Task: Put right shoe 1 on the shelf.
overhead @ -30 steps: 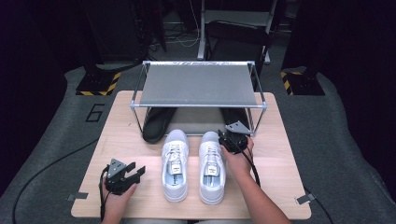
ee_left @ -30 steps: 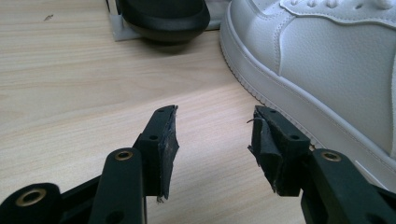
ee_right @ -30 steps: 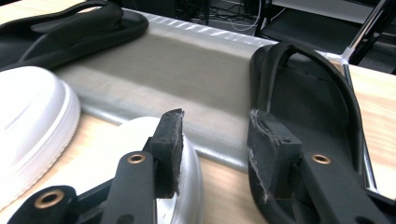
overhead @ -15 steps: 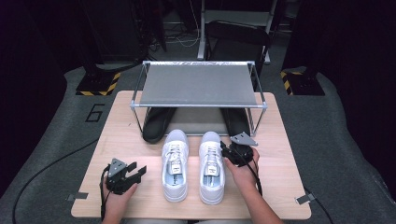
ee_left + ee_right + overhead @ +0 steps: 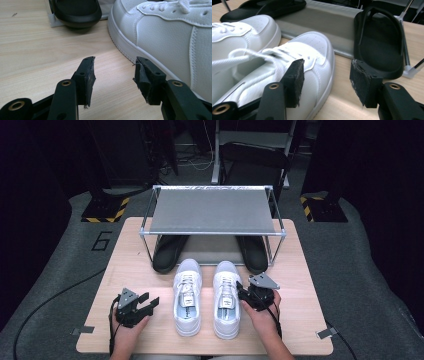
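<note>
I take the work in hand to be the pair of white sneakers standing side by side just in front of the shoe rack [image 5: 212, 233], toes pointing at it. My right gripper [image 5: 243, 296] sits against the outer flank of the right sneaker [image 5: 226, 297], jaws spread wide with nothing between them; in the right gripper view one pad hangs over the laces and the other over bare table [image 5: 300, 285] beside the sole. My left gripper [image 5: 148, 303] rests further from the rack, just left of the left sneaker [image 5: 187, 295], likewise wide open and empty. I judge these shoes light but bulky, with smooth synthetic leather that could slide under the pads and a soft upper that will dent. The firmest hold is probably the padded collar or the heel counter, though the heel ends are poorly shown, so I can't be sure of their stiffness. The loose laces could snag. Two black slides [image 5: 168, 254] lie under the rack, behind the sneakers.
</note>
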`<state>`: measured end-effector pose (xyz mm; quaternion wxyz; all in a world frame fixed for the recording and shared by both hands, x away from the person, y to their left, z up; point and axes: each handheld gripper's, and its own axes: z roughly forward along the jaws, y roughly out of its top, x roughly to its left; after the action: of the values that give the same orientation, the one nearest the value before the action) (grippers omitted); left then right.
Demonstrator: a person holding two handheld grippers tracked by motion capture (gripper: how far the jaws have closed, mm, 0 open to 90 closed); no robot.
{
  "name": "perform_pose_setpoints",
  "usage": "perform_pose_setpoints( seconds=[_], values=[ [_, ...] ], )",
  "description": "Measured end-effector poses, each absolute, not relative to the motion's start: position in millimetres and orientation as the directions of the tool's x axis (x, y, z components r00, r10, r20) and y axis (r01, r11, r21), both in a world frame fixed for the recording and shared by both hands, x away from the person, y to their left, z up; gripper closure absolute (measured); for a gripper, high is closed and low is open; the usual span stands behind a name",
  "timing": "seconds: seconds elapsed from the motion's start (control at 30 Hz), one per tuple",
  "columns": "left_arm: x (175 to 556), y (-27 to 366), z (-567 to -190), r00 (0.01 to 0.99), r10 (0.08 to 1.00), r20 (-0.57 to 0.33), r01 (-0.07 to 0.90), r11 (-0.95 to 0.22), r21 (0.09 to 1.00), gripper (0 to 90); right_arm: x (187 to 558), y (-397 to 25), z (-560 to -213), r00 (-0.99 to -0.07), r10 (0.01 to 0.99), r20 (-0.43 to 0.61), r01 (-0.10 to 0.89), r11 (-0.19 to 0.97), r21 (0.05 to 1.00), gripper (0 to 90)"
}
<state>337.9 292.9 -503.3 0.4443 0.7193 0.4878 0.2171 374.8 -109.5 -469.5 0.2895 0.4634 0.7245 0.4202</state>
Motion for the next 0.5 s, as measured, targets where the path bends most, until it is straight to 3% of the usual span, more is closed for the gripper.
perform_pose_setpoints(
  seconds=[0.5],
  values=[
    [337.9, 283.6, -483.4, 0.476, 0.868, -0.142, 0.505, -0.137, 0.852, 49.3, 356.7, -117.3, -464.4, -0.405, 0.914, 0.011, 0.425, 0.177, 0.888, 44.5]
  ],
)
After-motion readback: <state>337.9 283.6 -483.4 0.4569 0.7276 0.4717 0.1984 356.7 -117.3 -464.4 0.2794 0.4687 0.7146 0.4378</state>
